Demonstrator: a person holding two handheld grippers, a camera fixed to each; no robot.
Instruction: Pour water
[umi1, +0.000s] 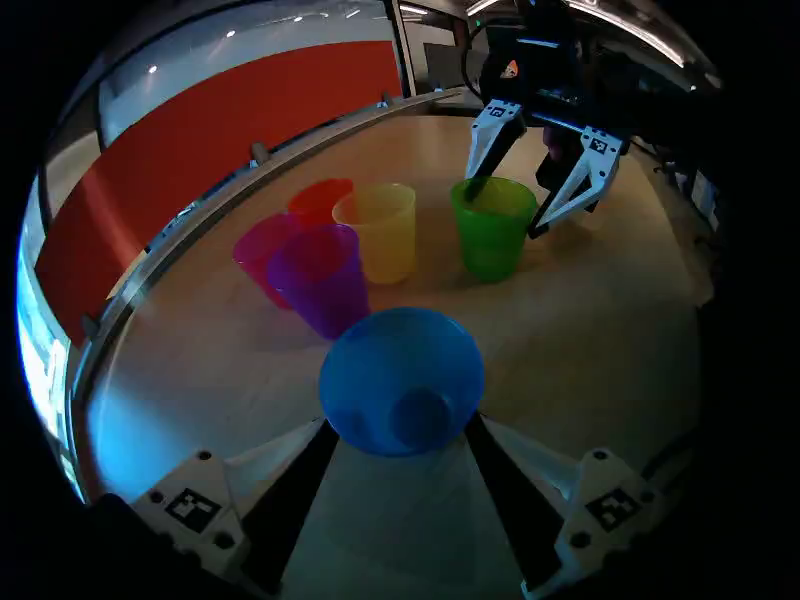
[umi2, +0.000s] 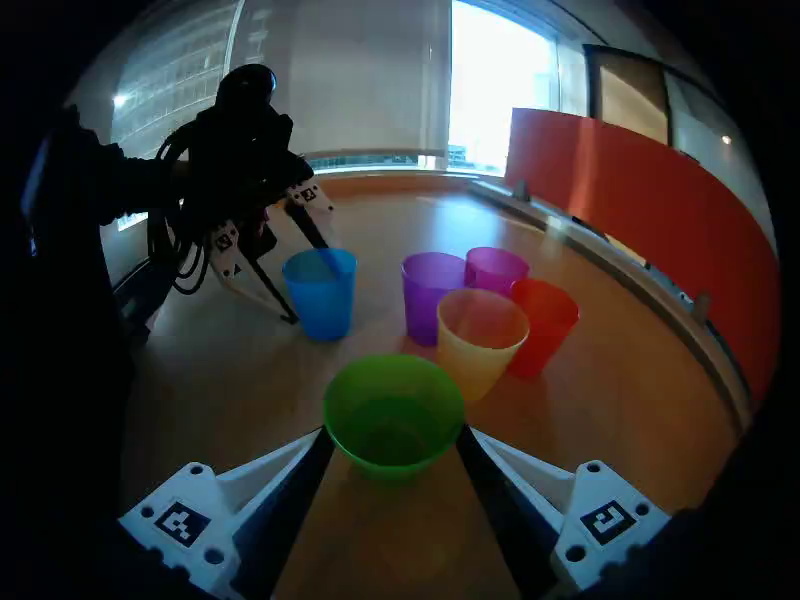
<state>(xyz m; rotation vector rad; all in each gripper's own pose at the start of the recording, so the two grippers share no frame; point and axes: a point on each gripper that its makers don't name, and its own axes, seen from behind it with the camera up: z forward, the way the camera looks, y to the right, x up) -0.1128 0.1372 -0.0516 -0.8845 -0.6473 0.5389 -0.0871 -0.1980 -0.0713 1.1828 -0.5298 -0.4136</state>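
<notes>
Left gripper (umi1: 400, 420) facing right gripper (umi2: 394, 431), both tilted downward, jaws spread wide

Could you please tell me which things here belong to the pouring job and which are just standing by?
Likely in the job: blue cup, straddled by left tool; green cup, straddled by right tool.
Standing by: purple cup; pink cup; red cup; yellow cup.

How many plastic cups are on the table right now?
6: blue cup between the left tongs, green cup between the right tongs; purple cup, magenta cup, yellow cup, red cup clustered between. None seems hidden.
</notes>
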